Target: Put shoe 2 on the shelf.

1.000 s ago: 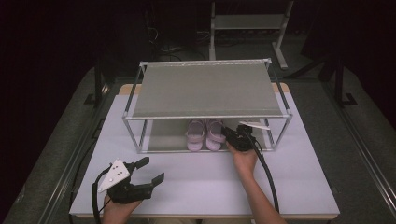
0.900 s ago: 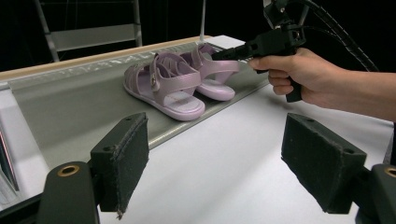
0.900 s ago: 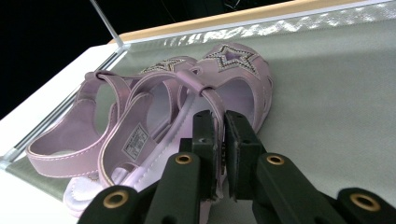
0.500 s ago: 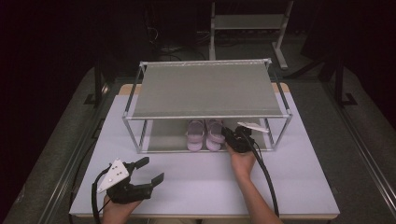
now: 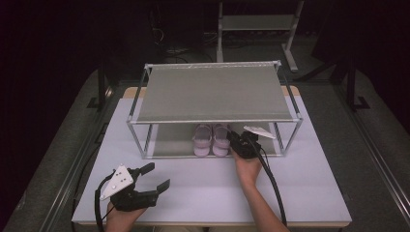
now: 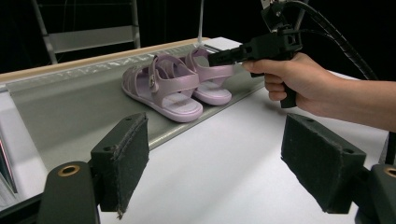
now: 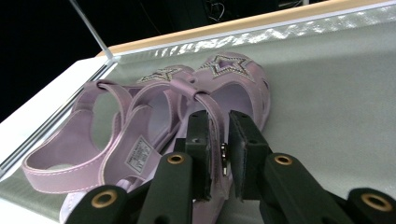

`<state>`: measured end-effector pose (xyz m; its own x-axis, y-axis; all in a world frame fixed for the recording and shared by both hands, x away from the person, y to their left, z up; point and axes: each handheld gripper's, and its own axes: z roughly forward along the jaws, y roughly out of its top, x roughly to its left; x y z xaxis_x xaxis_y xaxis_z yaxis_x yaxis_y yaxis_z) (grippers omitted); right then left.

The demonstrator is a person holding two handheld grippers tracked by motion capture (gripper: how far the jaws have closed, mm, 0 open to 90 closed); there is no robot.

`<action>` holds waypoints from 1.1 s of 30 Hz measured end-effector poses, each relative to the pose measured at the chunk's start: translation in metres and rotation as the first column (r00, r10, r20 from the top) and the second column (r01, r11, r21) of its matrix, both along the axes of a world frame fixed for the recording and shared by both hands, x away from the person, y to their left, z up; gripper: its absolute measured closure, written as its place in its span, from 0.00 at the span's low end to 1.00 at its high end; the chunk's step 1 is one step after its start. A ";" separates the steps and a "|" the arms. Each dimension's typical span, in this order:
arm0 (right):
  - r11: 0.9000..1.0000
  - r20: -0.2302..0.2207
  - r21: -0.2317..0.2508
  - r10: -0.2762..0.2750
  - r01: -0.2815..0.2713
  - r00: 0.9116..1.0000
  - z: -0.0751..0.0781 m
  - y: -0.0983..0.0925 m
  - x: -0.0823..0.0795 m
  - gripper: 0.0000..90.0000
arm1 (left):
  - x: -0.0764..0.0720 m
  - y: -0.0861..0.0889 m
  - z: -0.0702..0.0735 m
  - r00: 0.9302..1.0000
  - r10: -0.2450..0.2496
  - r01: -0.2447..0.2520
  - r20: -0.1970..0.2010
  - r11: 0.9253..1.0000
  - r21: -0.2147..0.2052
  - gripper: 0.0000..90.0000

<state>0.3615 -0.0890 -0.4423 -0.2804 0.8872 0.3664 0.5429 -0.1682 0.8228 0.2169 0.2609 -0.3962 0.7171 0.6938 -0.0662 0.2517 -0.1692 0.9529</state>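
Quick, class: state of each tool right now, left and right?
Left tool: open, holding nothing, above the white table.
Right tool: its jaws have just been opening, the strap of the right-hand pink sandal between them; pad contact cannot be told.

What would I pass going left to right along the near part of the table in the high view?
Left gripper, held open above the white table → left sandal → right sandal → right gripper, reaching under the rack to the right sandal.
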 end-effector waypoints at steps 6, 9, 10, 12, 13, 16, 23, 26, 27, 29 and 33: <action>1.000 0.002 0.011 0.007 -0.007 1.000 0.001 0.004 -0.001 0.84 | 0.000 0.000 0.001 1.000 -0.005 0.005 0.001 1.000 0.001 0.26; 1.000 0.003 0.011 0.015 -0.015 1.000 0.001 0.003 0.000 0.83 | -0.001 0.001 0.001 1.000 -0.004 0.004 0.003 1.000 0.001 0.26; 1.000 0.003 0.011 0.015 -0.015 1.000 0.001 0.003 0.000 0.83 | -0.001 0.001 0.001 1.000 -0.004 0.004 0.003 1.000 0.001 0.26; 1.000 0.009 0.015 0.023 -0.023 1.000 0.002 0.002 0.000 0.80 | -0.001 0.001 0.001 1.000 -0.005 0.005 0.003 1.000 0.001 0.26; 0.999 0.012 0.021 0.027 -0.027 1.000 0.002 0.002 0.000 0.78 | -0.001 0.001 0.001 1.000 -0.005 0.005 0.003 1.000 0.001 0.26; 0.999 0.012 0.026 0.030 -0.030 0.999 0.002 0.001 0.000 0.78 | -0.001 0.000 0.001 1.000 -0.008 0.008 0.002 1.000 0.004 0.26; 0.994 0.011 0.103 0.030 -0.031 0.999 0.003 -0.008 -0.005 0.77 | -0.002 0.000 0.001 1.000 -0.003 0.003 0.002 1.000 0.003 0.26; 0.992 0.004 0.120 0.037 -0.037 0.999 0.003 -0.010 -0.006 0.77 | -0.002 -0.001 0.001 1.000 -0.001 0.001 0.003 1.000 0.003 0.26; 0.992 0.006 0.121 0.046 -0.046 0.999 0.005 -0.012 -0.007 0.77 | -0.002 -0.001 0.001 1.000 -0.002 0.002 0.004 1.000 0.004 0.26; 0.990 0.006 0.127 0.053 -0.053 0.999 0.006 -0.014 -0.008 0.77 | -0.002 -0.002 0.001 1.000 -0.002 0.002 0.004 1.000 0.004 0.26; 0.989 0.021 0.130 0.071 -0.073 0.997 0.009 -0.019 -0.011 0.77 | -0.001 -0.001 0.000 1.000 -0.006 0.006 0.003 1.000 0.010 0.26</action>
<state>0.3507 -0.1081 -0.4330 -0.3485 0.8095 0.4725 0.5441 -0.2358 0.8052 0.2158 0.2596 -0.3957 0.7214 0.6902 -0.0566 0.2475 -0.1806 0.9519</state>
